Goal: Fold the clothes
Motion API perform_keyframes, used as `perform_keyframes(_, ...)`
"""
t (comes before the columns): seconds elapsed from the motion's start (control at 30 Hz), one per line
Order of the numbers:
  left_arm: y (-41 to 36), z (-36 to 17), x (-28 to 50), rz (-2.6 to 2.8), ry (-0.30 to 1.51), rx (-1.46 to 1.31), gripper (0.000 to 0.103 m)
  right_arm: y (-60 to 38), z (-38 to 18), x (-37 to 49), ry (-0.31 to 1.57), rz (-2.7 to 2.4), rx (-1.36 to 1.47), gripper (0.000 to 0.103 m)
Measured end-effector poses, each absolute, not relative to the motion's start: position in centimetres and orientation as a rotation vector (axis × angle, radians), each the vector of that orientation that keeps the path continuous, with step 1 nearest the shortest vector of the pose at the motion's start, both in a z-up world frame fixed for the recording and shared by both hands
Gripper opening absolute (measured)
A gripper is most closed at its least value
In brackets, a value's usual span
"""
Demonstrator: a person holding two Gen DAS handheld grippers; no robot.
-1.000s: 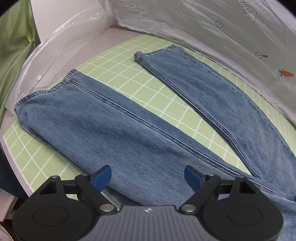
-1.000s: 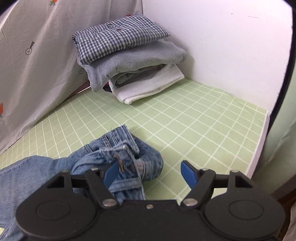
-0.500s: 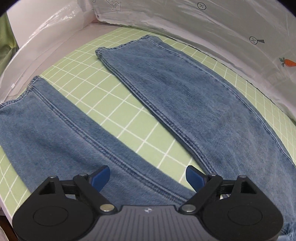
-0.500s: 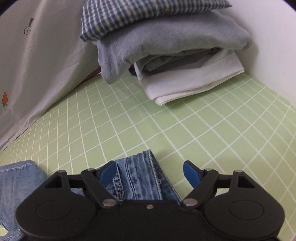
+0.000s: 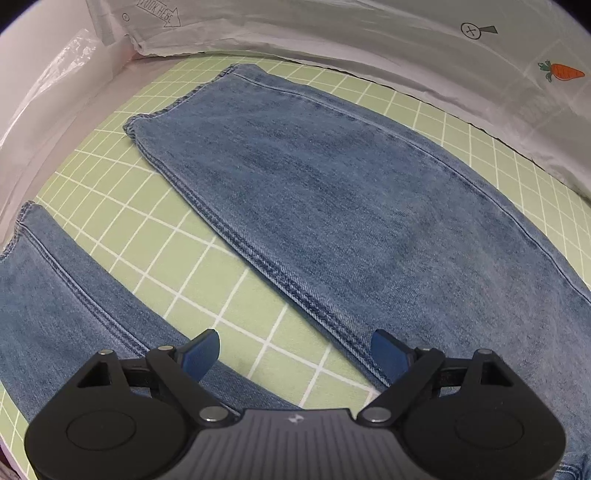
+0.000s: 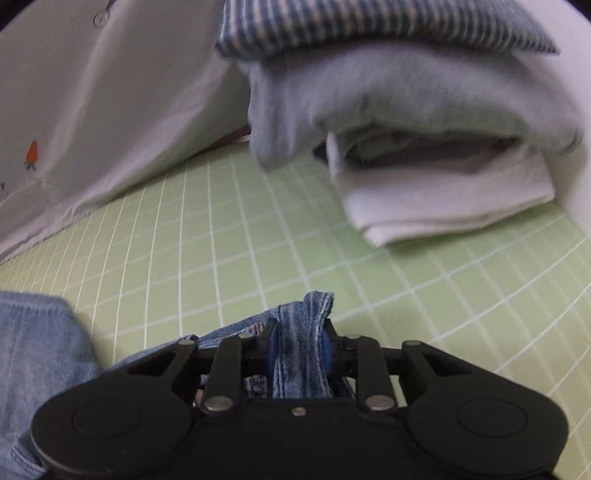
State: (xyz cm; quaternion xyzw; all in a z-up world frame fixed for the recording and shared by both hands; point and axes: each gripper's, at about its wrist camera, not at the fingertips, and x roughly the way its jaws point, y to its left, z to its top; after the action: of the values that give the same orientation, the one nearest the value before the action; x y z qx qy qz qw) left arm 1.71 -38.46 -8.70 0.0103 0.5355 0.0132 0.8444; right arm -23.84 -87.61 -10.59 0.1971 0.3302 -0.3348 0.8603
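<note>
A green gridded mat (image 5: 122, 206) is carrying the jeans (image 5: 332, 206), spread flat, while folded clothes (image 6: 424, 147) are sitting stacked at its far corner.

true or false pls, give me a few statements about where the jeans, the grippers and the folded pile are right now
1. The right gripper is shut on a bunched fold of the blue denim jeans. True.
2. The left gripper grips a trouser leg. False: its jaws are open, over the gap between the two legs.
3. The two legs of the jeans lie crossed on the green gridded mat. False: they lie apart, mat showing between them.
4. A checked shirt tops the stack of folded clothes. True.
5. The folded stack sits on the jeans. False: it rests on the mat, beyond them.
</note>
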Motion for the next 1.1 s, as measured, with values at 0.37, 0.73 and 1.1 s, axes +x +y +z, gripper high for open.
perform_keyframes(0.37,-35.9,-8.0,-0.1,0.039,1.118,-0.026,0.09,-90.2,-8.3,-27.7,0.569,-0.925,0.555,0.067)
perform_keyframes(0.73,-30.7,-7.6,-5.1,0.019,1.128,-0.052,0.09,-80.1,-10.3,-37.1,0.618,-0.943,0.693,0.081)
perform_keyframes(1.1,-25.9,-6.6,-9.9,0.017,1.154,-0.024,0.091,-71.9,-12.4,-36.6,0.734,-0.749,0.658,0.097)
